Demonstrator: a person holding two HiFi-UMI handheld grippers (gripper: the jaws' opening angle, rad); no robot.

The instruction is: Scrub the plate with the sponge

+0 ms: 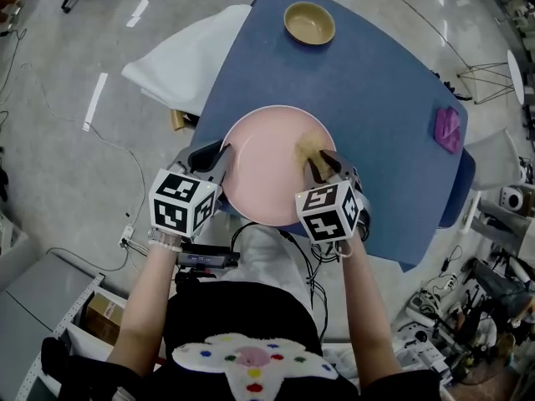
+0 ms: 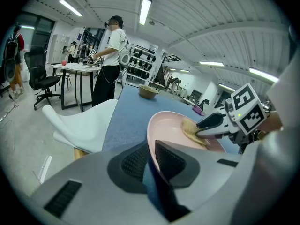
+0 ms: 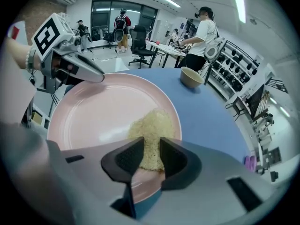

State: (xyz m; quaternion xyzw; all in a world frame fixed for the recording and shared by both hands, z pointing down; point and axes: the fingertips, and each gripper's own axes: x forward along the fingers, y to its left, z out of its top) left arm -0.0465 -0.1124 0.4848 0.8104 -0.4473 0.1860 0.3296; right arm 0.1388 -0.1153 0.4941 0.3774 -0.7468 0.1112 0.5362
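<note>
A white moulded plastic chair [image 1: 188, 61] stands out beyond the left gripper [image 1: 216, 159], pushed against the blue table [image 1: 376, 82]. The left gripper is clenched on the left rim of the round pale-pink plate [image 1: 263, 165]. Its own view shows one dark ribbed pad on each side of the rim, so it serves as the anchor.

The plate lies between the two grippers. The yellowish, coarse-fibred sponge [image 1: 308, 147] is on the plate's right side, pinched by its near end in the right gripper [image 1: 322, 164], with its free end spread on the pink surface ahead of the jaws.

To scrub well, I would hold the left grip firm and low so the plate cannot skate or tip. The right gripper should stay steeply angled, pressing the sponge flat rather than dragging on the jaw tips. Overlapping strokes should work from the right side towards the left gripper, stopping short of its jaws.

A tan round bowl [image 1: 309, 22] sits well beyond both grippers, and a small purple object [image 1: 447, 129] lies well to the right of the right gripper, too small to identify.

The marker cubes hide the plate's near rim in the head view. I cannot tell whether the plate lies fully flat or is lifted slightly at the left. No dirt shows on the plate.
</note>
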